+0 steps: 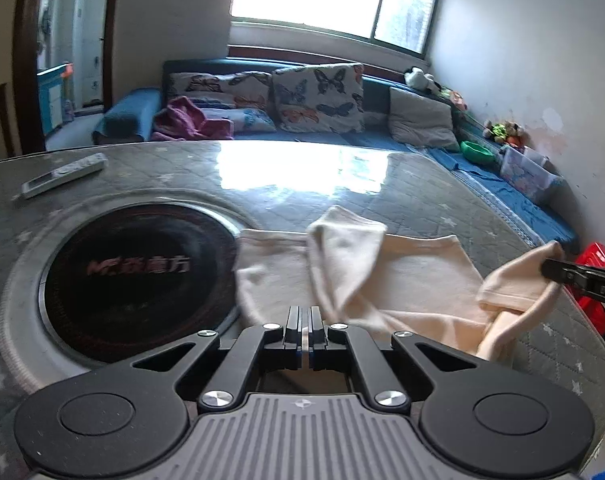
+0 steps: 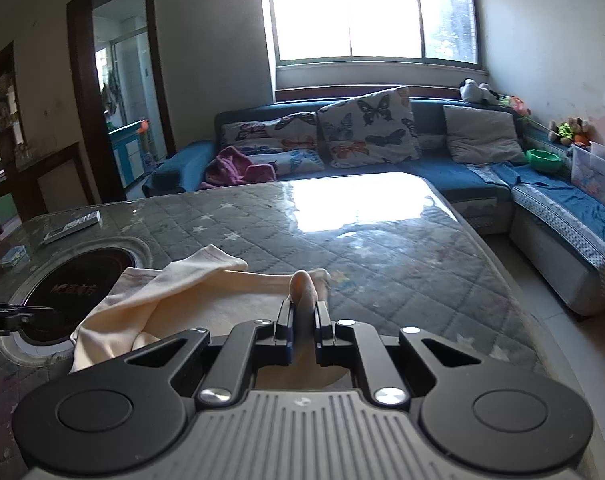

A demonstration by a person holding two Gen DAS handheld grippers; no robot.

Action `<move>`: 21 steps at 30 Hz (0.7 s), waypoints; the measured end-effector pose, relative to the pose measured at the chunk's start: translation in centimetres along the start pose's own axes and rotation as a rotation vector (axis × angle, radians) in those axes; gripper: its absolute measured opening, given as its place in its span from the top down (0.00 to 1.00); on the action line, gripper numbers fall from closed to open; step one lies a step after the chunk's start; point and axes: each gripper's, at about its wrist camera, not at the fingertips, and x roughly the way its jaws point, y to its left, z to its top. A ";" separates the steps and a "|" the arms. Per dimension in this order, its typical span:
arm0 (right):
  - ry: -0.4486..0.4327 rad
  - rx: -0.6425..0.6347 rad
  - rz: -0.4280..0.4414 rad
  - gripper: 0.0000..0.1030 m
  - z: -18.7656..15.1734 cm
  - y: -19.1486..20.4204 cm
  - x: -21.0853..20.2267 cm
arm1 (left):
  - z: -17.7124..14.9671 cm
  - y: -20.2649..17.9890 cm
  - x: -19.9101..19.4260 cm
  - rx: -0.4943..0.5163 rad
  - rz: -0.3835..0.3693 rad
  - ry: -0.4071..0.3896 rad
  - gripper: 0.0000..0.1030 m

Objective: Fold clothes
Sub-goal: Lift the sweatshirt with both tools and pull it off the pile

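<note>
Tabletop (image 2: 382, 240) beyond garment (image 2: 206, 292) free; remote (image 2: 72, 226) far-left corner.

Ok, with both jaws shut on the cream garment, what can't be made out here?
- Cream garment: near hem hidden by the left gripper body, left wrist view.
- Garment type: bunched, unclear.
- Right gripper: in the left wrist view, cut off by the right edge.
- Remote: buttons too small.

Both wrist fisheyes sit low and close over the table (image 1: 382, 184), tilted down along their fingers, facing the sofa (image 2: 442, 168) and window (image 2: 374, 12). The left view looks from further left. Both share the cream garment (image 1: 402, 272), hotplate (image 1: 138, 280) and remote (image 2: 72, 226).
</note>
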 end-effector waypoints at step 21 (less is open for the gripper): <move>-0.051 0.092 -0.166 0.92 -2.5 -4.2 -6.5 | -3.9 5.8 -5.2 -0.089 0.101 -0.011 0.99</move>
